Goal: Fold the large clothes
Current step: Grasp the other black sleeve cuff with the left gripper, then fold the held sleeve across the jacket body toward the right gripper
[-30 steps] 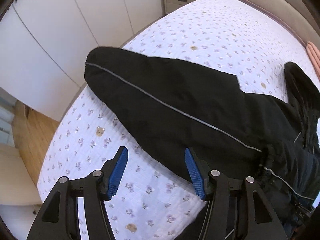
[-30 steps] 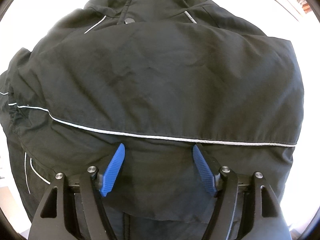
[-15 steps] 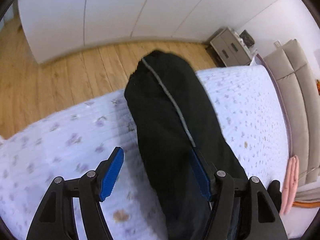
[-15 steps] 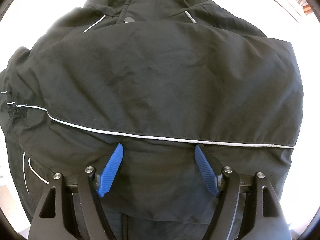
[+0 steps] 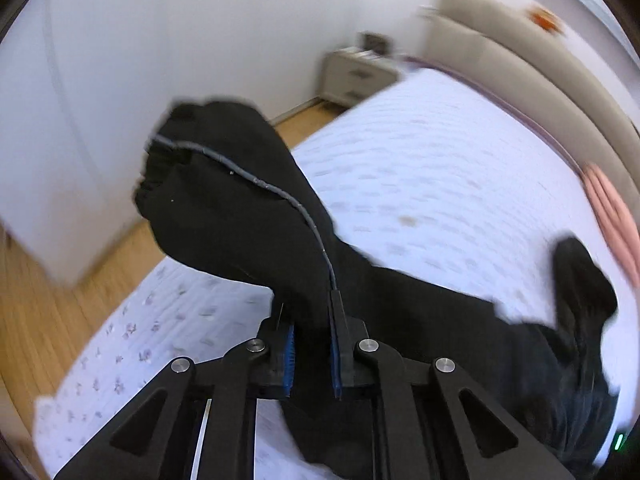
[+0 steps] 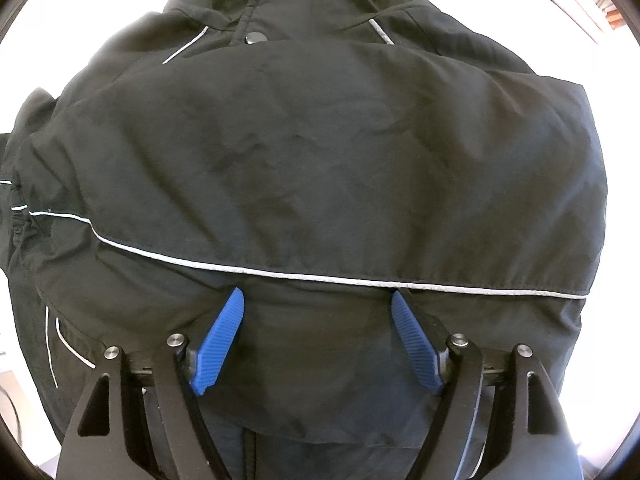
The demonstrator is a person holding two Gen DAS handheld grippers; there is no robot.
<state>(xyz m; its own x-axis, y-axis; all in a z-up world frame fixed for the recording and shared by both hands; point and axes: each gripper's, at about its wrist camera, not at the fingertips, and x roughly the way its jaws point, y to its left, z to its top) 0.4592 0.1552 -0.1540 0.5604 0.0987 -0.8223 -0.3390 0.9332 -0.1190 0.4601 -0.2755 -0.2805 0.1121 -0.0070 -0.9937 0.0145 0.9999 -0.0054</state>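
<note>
L gripper (image 5: 312, 344): blue pads pinched close on black fabric, clenched on the jacket sleeve (image 5: 240, 200). Sleeve bunched btwn the pads, rises up and away from them, cuff end at upper left, lifted clear of the bed (image 5: 440, 160). Grey piping line runs along the sleeve down to the right pad. Rest of the jacket trails to lower right across the bedspread; a dark fold sticks up near the right edge. View is motion-blurred.

Around it: bedspread white w/ small floral print. Wood floor (image 5: 60, 312) at left, white wall behind, nightstand (image 5: 356, 76) in the far corner, beige headboard (image 5: 520, 68) along the top right, pink item (image 5: 612, 216) at the bed's right edge.

R gripper (image 6: 318, 340): fingers spread wide, released, nothing btwn the pads. Tips sit just over the jacket body (image 6: 320, 152), right below the folded-over panel w/ white piping crossing left to right. Can't tell if tips touch the cloth. Jacket lies flat, fills the view; two snap buttons (image 6: 253, 37) on the placket toward the top, collar end farthest from the gripper. Surroundings overexposed white.
</note>
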